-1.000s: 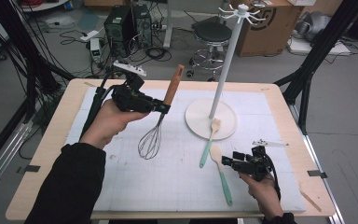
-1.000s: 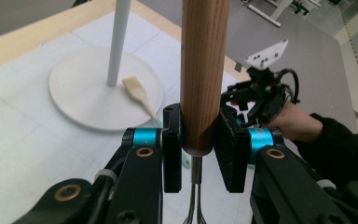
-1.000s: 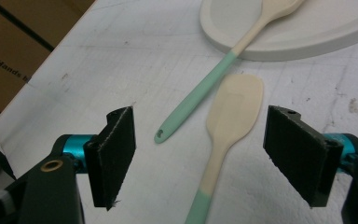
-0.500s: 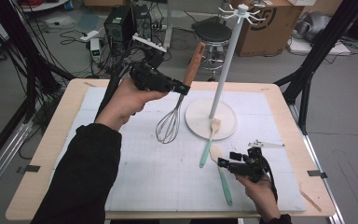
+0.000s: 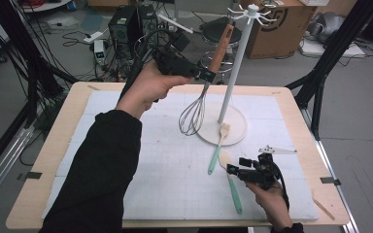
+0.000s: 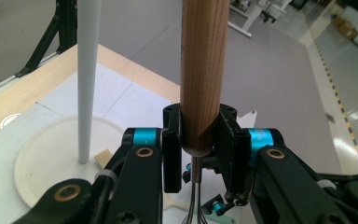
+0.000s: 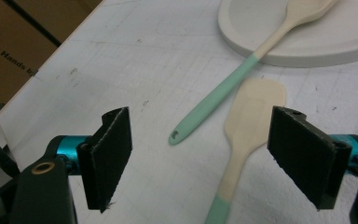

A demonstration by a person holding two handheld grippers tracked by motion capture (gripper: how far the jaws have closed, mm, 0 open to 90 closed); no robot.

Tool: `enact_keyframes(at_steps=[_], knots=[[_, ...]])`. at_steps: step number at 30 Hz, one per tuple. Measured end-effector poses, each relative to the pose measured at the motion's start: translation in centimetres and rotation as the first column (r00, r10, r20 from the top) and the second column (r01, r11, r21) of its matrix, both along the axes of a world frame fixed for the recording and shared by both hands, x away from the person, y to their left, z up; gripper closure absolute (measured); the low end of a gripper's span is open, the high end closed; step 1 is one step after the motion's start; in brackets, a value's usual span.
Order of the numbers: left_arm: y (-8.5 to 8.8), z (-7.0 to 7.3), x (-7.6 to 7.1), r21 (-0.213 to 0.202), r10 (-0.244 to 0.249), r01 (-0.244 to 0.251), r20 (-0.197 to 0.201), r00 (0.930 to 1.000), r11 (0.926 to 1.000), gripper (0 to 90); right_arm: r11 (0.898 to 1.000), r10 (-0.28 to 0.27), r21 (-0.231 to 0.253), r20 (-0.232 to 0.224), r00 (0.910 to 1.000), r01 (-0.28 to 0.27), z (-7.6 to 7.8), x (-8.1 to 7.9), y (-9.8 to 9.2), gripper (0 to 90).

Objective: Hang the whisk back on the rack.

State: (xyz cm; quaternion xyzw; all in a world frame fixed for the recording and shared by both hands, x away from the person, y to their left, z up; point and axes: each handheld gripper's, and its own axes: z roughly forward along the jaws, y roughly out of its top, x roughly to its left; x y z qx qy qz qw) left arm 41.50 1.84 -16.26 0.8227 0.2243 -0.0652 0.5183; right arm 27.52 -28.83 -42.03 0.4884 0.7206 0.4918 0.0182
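up above the white mat [image 5: 141, 160], the left gripper [image 5: 201, 75] is clamped on the whisk [image 5: 205, 92] at the base of its wooden handle, wires hanging over the white stand [image 5: 233, 68]'s base. lower right, the right gripper [image 5: 235, 170] gapes wide, holding nothing, over a cream spatula [image 5: 229, 177] beside a mint-handled spoon [image 5: 219, 145].

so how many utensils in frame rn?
3: whisk clamped in the left gripper beside the rack pole; spoon resting its head on the rack base; spatula flat on the mat.
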Motion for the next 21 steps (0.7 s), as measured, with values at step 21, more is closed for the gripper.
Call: enact_keyframes(at_steps=[21], knots=[[-2.5, 1.1, 2.5, -0.025, -0.073, 0.073, 0.006, 0.9973, 0.997, 73.9, 1.0, -0.028, 0.003, -0.01, 0.9996, 0.028, -0.2, 0.7, -0.9, 21.1]])
